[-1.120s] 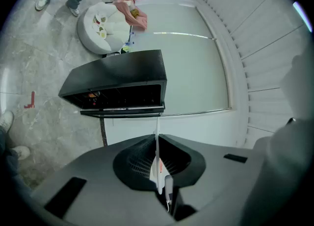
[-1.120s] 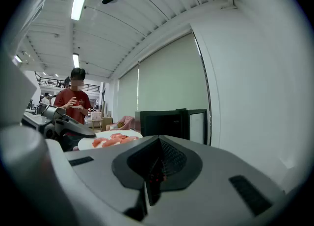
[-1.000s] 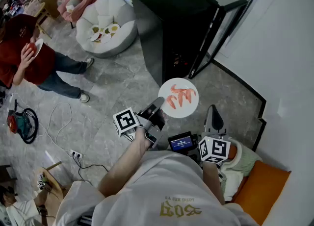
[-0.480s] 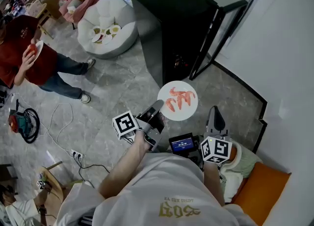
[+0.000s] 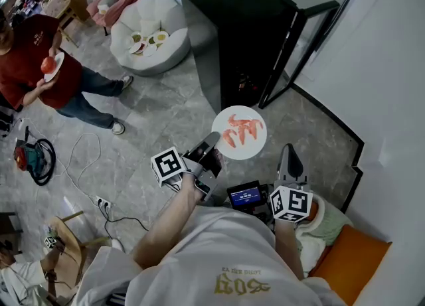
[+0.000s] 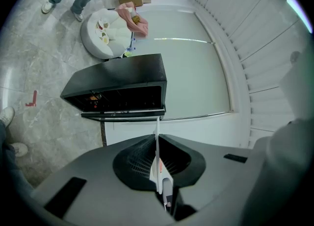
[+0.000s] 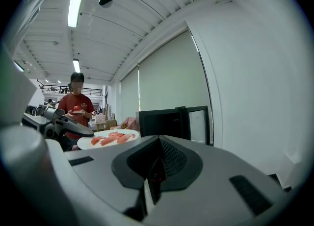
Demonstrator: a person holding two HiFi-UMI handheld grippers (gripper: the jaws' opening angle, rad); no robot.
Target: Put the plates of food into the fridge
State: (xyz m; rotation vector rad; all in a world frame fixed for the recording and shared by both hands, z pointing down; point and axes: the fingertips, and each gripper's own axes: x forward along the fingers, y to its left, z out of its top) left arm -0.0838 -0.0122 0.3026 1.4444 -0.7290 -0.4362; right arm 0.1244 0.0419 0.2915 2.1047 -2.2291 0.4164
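Observation:
A white plate of pink food slices [image 5: 240, 132] hangs level in front of the black fridge [image 5: 236, 29], whose glass door [image 5: 302, 49] stands open to the right. My left gripper [image 5: 212, 143] is shut on the plate's near left rim. In the left gripper view the plate [image 6: 157, 163] shows edge-on, pinched between the jaws of my left gripper [image 6: 158, 173], with the fridge [image 6: 120, 87] ahead. My right gripper [image 5: 289, 153] is held low to the right of the plate, shut and empty. The right gripper view shows the plate [image 7: 109, 139] to the left of my right gripper [image 7: 151, 183].
A white round seat [image 5: 151, 56] with several plates of food stands left of the fridge. A person in red [image 5: 40, 66] holds a plate with an apple at far left. A cable and power strip [image 5: 99, 202] lie on the floor. An orange cushion [image 5: 352, 261] is at lower right.
The left gripper and its plate have shifted slightly left and toward the fridge. The person in red has stepped a little. The right gripper has barely moved.

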